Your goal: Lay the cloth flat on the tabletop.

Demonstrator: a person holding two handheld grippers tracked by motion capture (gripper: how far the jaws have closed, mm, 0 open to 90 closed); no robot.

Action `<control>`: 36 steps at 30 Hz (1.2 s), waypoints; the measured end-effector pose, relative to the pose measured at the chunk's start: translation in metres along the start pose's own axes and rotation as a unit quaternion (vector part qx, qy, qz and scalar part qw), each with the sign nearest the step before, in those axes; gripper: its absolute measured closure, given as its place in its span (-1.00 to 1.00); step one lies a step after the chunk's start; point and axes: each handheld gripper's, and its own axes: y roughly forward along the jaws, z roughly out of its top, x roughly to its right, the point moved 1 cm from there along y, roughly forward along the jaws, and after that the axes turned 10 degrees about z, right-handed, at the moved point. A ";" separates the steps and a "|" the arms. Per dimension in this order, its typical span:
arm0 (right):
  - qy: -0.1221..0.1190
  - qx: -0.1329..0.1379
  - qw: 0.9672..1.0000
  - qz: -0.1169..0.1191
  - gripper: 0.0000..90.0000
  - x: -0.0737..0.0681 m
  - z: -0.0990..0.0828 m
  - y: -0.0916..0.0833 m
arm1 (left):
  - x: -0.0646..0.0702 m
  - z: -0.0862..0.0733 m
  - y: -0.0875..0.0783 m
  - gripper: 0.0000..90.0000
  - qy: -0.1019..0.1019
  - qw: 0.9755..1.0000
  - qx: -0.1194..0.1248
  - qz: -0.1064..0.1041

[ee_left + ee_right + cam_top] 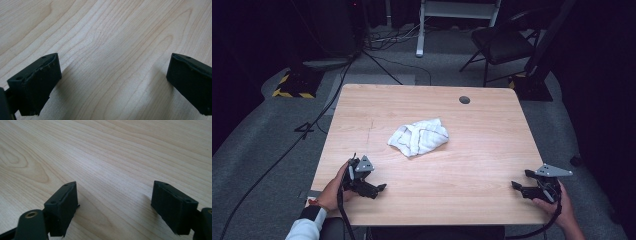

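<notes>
A crumpled white cloth (418,137) with thin dark stripes lies near the middle of the wooden table (482,150). My left gripper (379,188) rests at the table's front left, held by a hand, well short of the cloth. Its jaws stand wide apart over bare wood (112,65) with nothing between them. My right gripper (515,185) sits at the front right edge, pointing left, also far from the cloth. Its black fingers (63,205) are spread wide over bare wood, empty.
A round cable hole (464,99) sits near the table's far edge. Beyond the table stand a black chair (502,45), a white frame leg (420,30), cables on the grey floor and a yellow-black striped base (294,85).
</notes>
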 end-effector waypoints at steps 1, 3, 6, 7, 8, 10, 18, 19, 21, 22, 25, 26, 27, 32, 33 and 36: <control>-0.001 0.000 1.000 0.000 -0.54 0.000 0.000 0.000 | 0.000 0.000 0.000 -1.00 0.001 1.000 0.000 0.000; 0.000 -0.001 1.000 -0.002 -0.56 0.000 0.000 0.000 | 0.000 0.000 0.000 -1.00 0.001 1.000 0.000 0.001; 0.001 -0.004 1.000 -0.001 -0.59 0.001 0.001 0.001 | 0.000 0.000 0.000 -1.00 0.000 1.000 0.000 0.000; 0.001 -0.004 1.000 -0.001 -0.60 0.001 0.001 0.001 | 0.000 0.000 0.000 -1.00 0.003 1.000 0.001 -0.002; 0.002 -0.005 1.000 -0.001 -0.61 0.001 0.001 0.001 | -0.001 0.000 0.000 -1.00 0.006 1.000 0.002 -0.004; 0.001 -0.006 1.000 -0.001 -0.63 0.001 0.002 0.002 | -0.002 0.001 0.001 -1.00 0.011 1.000 0.002 -0.008; -0.007 -0.013 1.000 0.007 -0.67 0.005 0.006 0.005 | -0.003 0.003 0.003 -1.00 0.017 1.000 0.003 -0.013; -0.008 -0.017 1.000 0.009 -0.68 0.005 0.008 0.006 | -0.003 0.003 0.003 -1.00 0.017 1.000 0.003 -0.012; -0.017 -0.035 0.999 0.011 -0.65 0.006 0.013 0.007 | -0.002 0.004 0.004 -1.00 0.012 1.000 0.002 -0.011; -0.026 -0.040 0.999 0.006 -0.58 0.005 0.016 0.008 | -0.002 0.004 0.004 -1.00 0.012 1.000 0.002 -0.011; -0.042 -0.030 0.999 0.008 -0.48 0.003 0.025 0.013 | -0.002 0.005 0.004 -1.00 0.010 1.000 0.002 -0.009; -0.040 -0.029 0.999 0.010 -0.46 0.002 0.029 0.015 | -0.002 0.005 0.005 -1.00 0.009 1.000 0.001 -0.008; -0.041 -0.026 0.999 0.014 -0.44 0.002 0.033 0.017 | -0.002 0.006 0.005 -1.00 0.008 1.000 0.001 -0.007; -0.052 -0.008 0.998 0.024 -0.32 0.001 0.059 0.022 | -0.003 0.012 0.011 -1.00 0.004 1.000 0.002 -0.005; -0.055 -0.005 0.998 0.025 -0.29 0.000 0.064 0.023 | -0.004 0.013 0.012 -1.00 0.005 1.000 0.001 -0.005; -0.064 0.003 0.997 0.030 -0.24 -0.004 0.084 0.029 | -0.006 0.018 0.016 -1.00 0.002 1.000 0.000 -0.001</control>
